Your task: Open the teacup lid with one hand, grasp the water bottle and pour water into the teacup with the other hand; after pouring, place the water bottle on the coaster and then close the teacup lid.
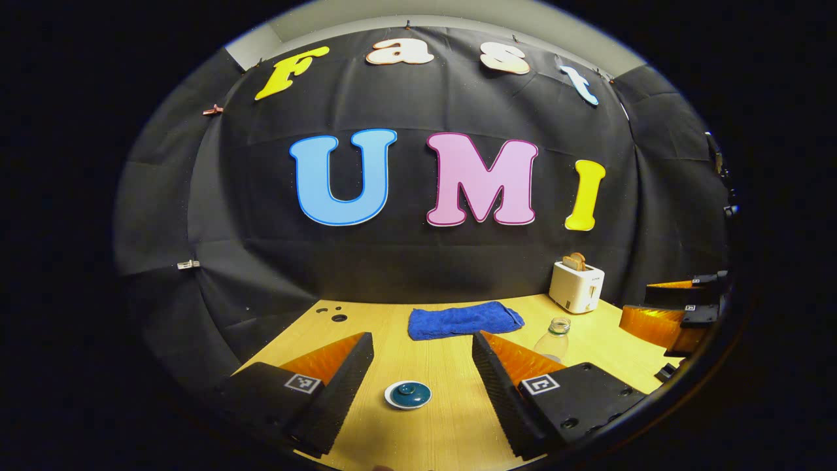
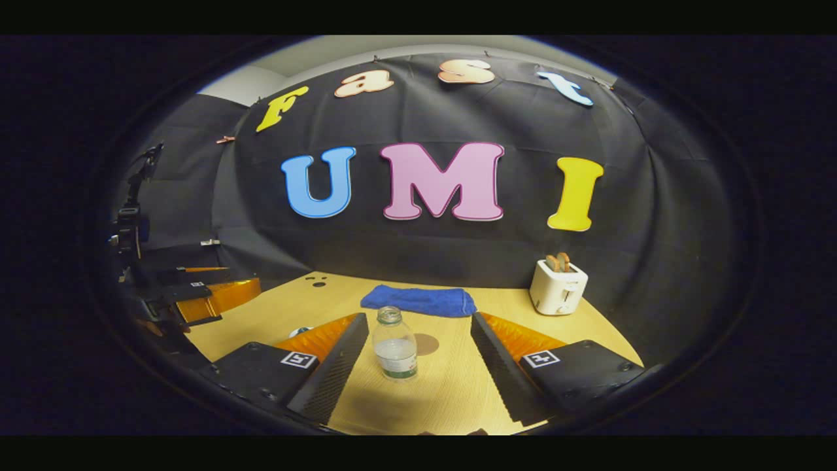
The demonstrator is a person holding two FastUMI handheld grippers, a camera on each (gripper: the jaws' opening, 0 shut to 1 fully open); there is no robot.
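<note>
The teacup [image 1: 407, 394], white-rimmed with a teal knobbed lid [image 1: 409, 391] on it, sits on the table low between the fingers of my left gripper [image 1: 423, 340], which is open and holds nothing. A clear uncapped water bottle [image 2: 395, 343] stands upright between the open fingers of my right gripper [image 2: 418, 320], untouched by either finger. A round brown coaster [image 2: 428, 343] lies just behind the bottle. In the left gripper view the bottle [image 1: 554, 339] stands partly behind the right finger. A sliver of the teacup [image 2: 301, 331] peeks past the left finger in the right gripper view.
A folded blue towel [image 1: 464, 320] [image 2: 418, 299] lies at the back of the wooden table [image 1: 444, 432]. A white toaster [image 1: 577, 284] [image 2: 558, 286] with bread in it stands at the back right. The right gripper [image 1: 680, 307] shows at the far right, the left gripper [image 2: 196, 294] at the far left.
</note>
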